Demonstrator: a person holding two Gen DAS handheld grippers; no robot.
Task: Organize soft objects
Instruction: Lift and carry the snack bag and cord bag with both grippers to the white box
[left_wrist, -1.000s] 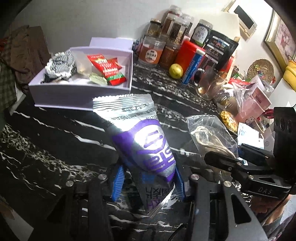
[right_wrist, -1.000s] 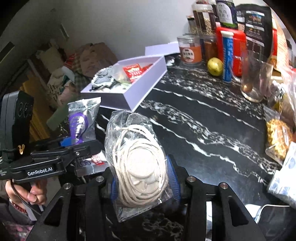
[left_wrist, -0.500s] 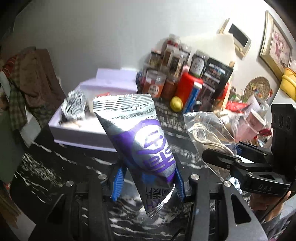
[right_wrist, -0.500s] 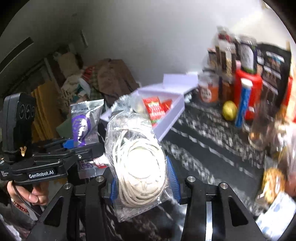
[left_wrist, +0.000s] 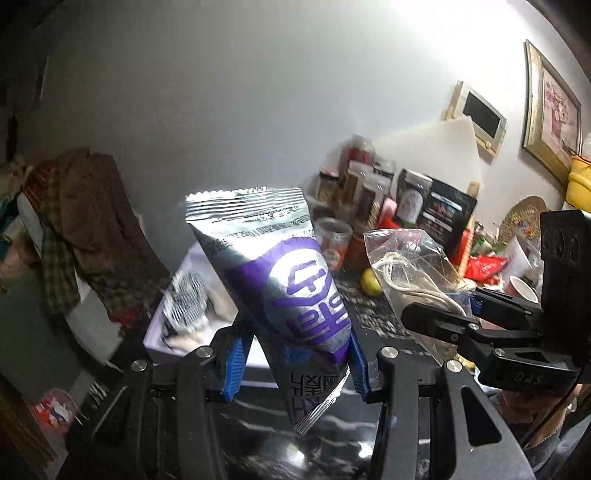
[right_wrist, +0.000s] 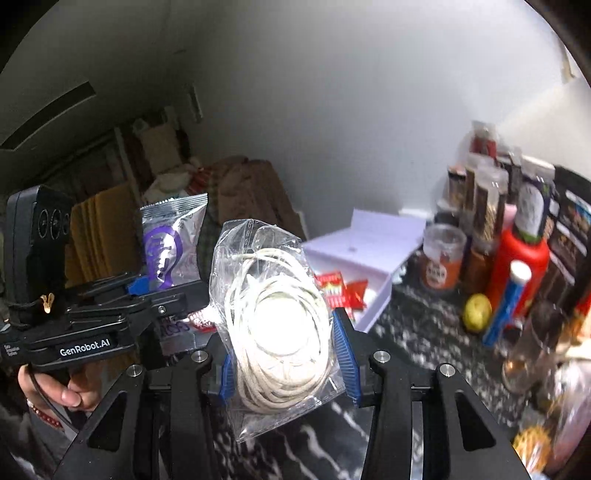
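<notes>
Each camera sits just behind its own fingers, looking forward, raised and tilted toward the wall. The left view faces right-forward, catching the right gripper (left_wrist: 436, 317); the right view catches the left gripper (right_wrist: 162, 291). Both share the box (right_wrist: 369, 254) and jars (left_wrist: 354, 184).

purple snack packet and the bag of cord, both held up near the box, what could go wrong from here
The purple snack packet is pinched only near its lower end and leans, so it may slip. The bag of cord is slick plastic and could slide out. The left gripper and right gripper are close together over the lilac box and might collide.
</notes>
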